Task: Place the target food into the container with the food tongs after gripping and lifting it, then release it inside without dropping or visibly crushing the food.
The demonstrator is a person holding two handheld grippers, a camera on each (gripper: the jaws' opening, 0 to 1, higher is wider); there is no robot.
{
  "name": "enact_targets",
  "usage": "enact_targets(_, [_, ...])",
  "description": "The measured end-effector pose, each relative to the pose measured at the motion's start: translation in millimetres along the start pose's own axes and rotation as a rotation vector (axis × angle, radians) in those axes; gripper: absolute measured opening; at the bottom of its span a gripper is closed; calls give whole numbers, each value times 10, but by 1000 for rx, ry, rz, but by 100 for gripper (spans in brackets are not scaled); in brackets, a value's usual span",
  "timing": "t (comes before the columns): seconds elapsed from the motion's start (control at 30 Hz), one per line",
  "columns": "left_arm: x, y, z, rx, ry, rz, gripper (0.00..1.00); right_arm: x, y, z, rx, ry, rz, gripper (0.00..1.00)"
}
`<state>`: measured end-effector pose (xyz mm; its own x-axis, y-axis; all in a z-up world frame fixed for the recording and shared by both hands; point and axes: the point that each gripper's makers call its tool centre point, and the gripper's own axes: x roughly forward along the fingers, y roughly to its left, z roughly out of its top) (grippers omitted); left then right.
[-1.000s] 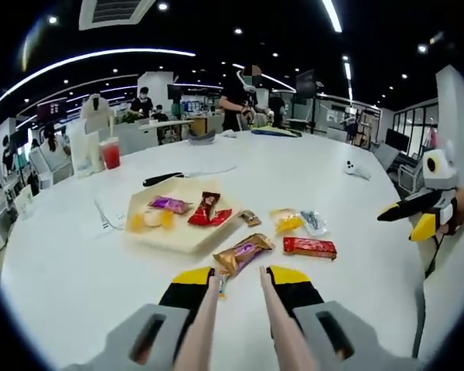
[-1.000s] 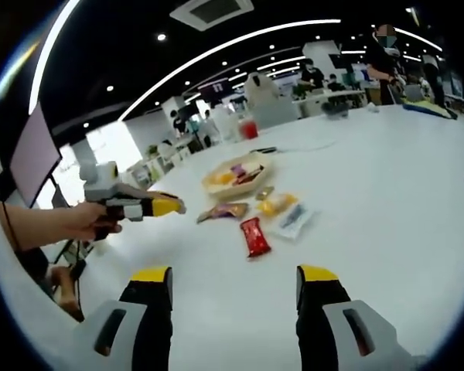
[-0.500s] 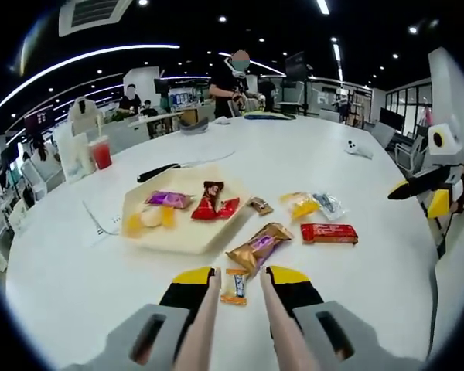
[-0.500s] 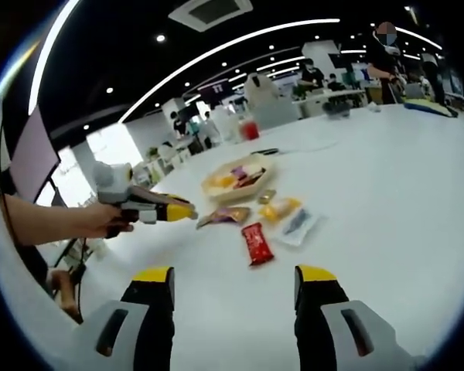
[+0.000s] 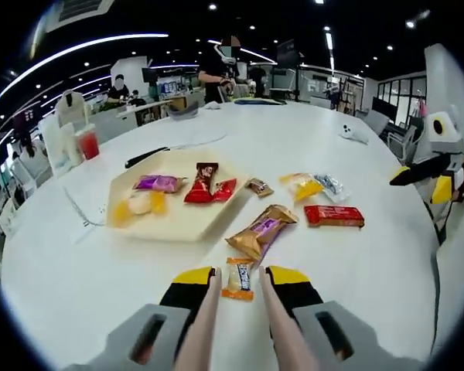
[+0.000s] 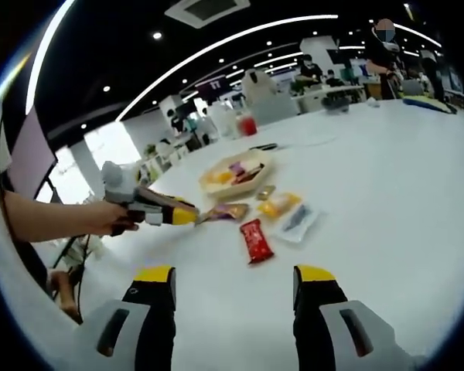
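Observation:
A small orange snack packet [image 5: 238, 278] lies on the white table [image 5: 62, 278] between the tips of the pinkish food tongs [image 5: 209, 309]. My left gripper [image 5: 240, 275] is shut on those tongs, whose arms stand a little apart on either side of the packet. A beige tray [image 5: 182, 224] holding several snacks sits just beyond, seen from the other side as the tray [image 6: 258, 178]. My right gripper [image 6: 233, 280] is open and empty over bare table. In that view the left gripper [image 6: 187, 217] reaches in toward a gold packet [image 6: 228, 211].
A gold packet [image 5: 261, 230], red packet [image 5: 334, 216], yellow packet [image 5: 303, 186] and small brown sweet [image 5: 257, 186] lie right of the tray. A black-handled knife [image 5: 147, 157] and red cup [image 5: 87, 143] stand behind it. My right gripper [image 5: 421, 182] hovers at the table's right edge.
The left gripper has come forward and down, so the orange packet now sits between the tong tips. In the right gripper view it has moved right, nearer the packets.

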<state>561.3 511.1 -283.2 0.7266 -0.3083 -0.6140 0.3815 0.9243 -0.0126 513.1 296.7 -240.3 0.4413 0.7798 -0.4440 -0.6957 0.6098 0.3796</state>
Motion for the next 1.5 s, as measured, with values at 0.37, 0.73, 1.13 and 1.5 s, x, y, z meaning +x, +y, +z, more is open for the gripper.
enact_targets(0.37, [22,-94,-5,32,-2,-25,19,22,-80,10,17,-2,-19,58])
enact_targets(0.73, [-200,-114,106,-14,-18,44,15,44,20,60,-2,-23,18,57])
enact_targets(1.13, [-825,-36,298,-180,-135,150,16,-63,122,217,15,-90,46,56])
enact_targets(1.5, [-1393,-43,370,-193,-194,224,16,-177,311,277,-22,-137,96,57])
